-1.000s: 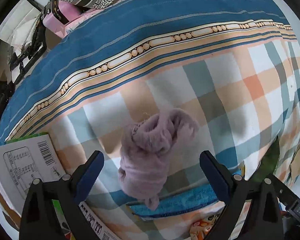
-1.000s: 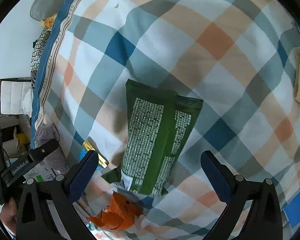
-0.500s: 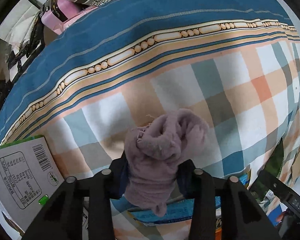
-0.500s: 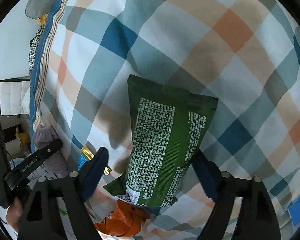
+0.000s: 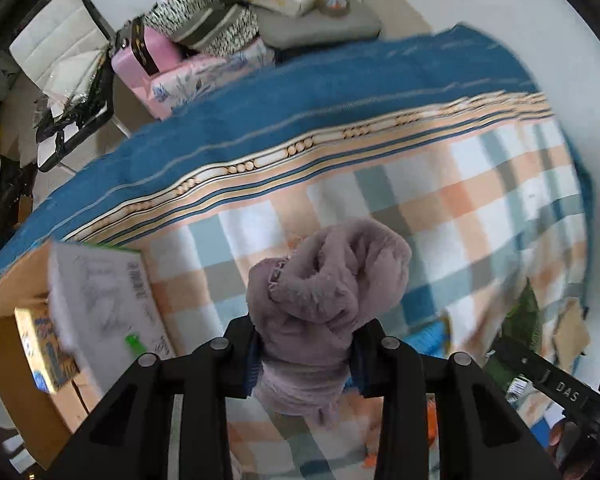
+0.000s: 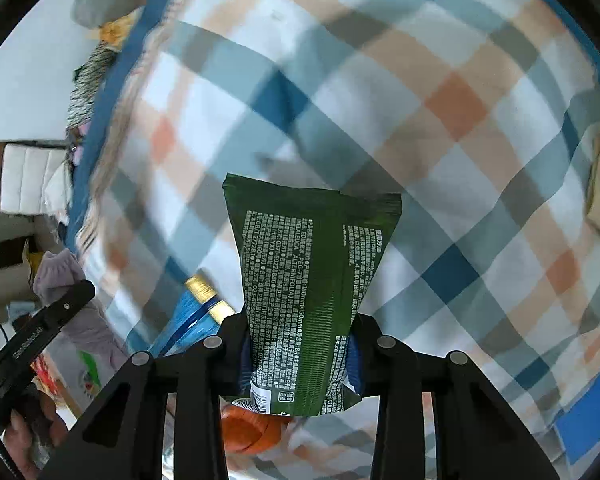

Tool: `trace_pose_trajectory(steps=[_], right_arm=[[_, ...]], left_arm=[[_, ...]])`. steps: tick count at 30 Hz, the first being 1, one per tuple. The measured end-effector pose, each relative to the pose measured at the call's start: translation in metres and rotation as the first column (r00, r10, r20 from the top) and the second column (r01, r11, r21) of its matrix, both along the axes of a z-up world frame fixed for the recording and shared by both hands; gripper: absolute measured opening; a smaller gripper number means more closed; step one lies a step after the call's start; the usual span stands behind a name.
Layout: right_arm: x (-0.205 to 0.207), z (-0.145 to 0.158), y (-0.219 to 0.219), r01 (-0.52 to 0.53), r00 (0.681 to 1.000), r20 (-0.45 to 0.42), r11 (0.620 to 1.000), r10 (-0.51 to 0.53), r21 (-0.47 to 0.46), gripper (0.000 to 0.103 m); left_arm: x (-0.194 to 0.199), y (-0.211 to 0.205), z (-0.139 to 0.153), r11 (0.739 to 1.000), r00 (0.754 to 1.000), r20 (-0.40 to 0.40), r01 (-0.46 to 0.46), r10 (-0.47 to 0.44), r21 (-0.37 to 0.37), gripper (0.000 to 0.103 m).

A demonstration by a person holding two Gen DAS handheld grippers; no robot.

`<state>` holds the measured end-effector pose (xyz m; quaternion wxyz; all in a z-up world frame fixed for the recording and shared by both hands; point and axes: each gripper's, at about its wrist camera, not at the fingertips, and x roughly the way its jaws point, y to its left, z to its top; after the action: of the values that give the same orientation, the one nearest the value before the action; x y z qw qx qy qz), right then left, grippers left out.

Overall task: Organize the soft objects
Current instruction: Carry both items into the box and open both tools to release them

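Note:
My left gripper (image 5: 306, 354) is shut on a bundled mauve fleece cloth (image 5: 324, 280) and holds it up above the plaid bedspread (image 5: 480, 200). My right gripper (image 6: 298, 354) is shut on a dark green soft packet with white print (image 6: 308, 264), lifted off the plaid bedspread (image 6: 380, 100). In the right wrist view the left gripper (image 6: 40, 332) and the mauve cloth (image 6: 56, 268) show at the far left.
An open cardboard box (image 5: 16, 344) with a white printed carton (image 5: 104, 304) sits at the left. A blue packet with gold ends (image 6: 192, 312) and an orange item (image 6: 248, 428) lie below the right gripper. Cluttered chairs and bags (image 5: 188, 52) stand beyond the bed.
Both grippers went from open to shut, the left on the mauve cloth and the right on the green packet. Both have now lifted their loads off the bedspread.

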<state>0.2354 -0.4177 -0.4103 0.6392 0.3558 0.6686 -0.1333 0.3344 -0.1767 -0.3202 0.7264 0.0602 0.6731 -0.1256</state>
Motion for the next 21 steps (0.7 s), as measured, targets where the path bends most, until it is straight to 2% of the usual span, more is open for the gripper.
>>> trace_pose_trajectory(steps=[5, 11, 17, 21], right_arm=[[0.005, 0.050, 0.032, -0.098, 0.991, 0.086, 0.995, 0.100, -0.025, 0.038], [-0.006, 0.117, 0.098, -0.261, 0.945, 0.194, 0.965, 0.262, -0.032, 0.037], [-0.012, 0.166, 0.195, -0.420, 0.871, 0.275, 0.908, 0.408, -0.018, 0.037], [-0.012, 0.176, 0.255, -0.491, 0.831, 0.286, 0.870, 0.478, -0.028, 0.037]], left_arm=[[-0.038, 0.039, 0.047, 0.993, 0.996, 0.045, -0.067, 0.071, -0.099, 0.032], [-0.083, 0.117, 0.096, 0.972, 0.978, 0.090, -0.171, 0.187, -0.162, 0.032], [-0.101, 0.211, 0.116, 0.951, 0.949, 0.114, -0.279, 0.294, -0.133, 0.032], [-0.098, 0.273, 0.112, 0.933, 0.925, 0.122, -0.350, 0.359, -0.088, 0.032]])
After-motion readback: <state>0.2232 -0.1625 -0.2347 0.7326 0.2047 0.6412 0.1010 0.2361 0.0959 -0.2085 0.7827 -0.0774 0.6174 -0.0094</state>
